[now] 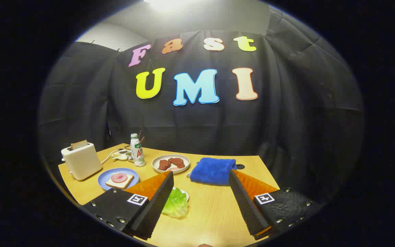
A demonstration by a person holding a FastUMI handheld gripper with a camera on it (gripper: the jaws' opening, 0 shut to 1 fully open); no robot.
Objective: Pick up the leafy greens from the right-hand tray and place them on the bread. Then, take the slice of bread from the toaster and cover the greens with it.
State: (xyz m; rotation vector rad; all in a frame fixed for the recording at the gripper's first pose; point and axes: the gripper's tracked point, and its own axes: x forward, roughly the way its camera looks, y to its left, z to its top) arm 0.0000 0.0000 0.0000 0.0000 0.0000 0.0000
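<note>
The table is a warm yellowish wood grain. On it, a cream-white toaster holds a brown slice of bread. At the toaster's four o'clock, a pale blue plate carries white bread topped with a pink round. The leafy greens are bright light green (almost glossy). A beige plate holds dark red-brown pieces; at its three o'clock lies a vivid blue cloth. The gripper fingers stand wide apart.

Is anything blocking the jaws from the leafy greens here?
Nothing visible does. The gripper is open, and the leafy greens lie on the table between its fingers, right against the left finger, which hides their near edge.
</note>
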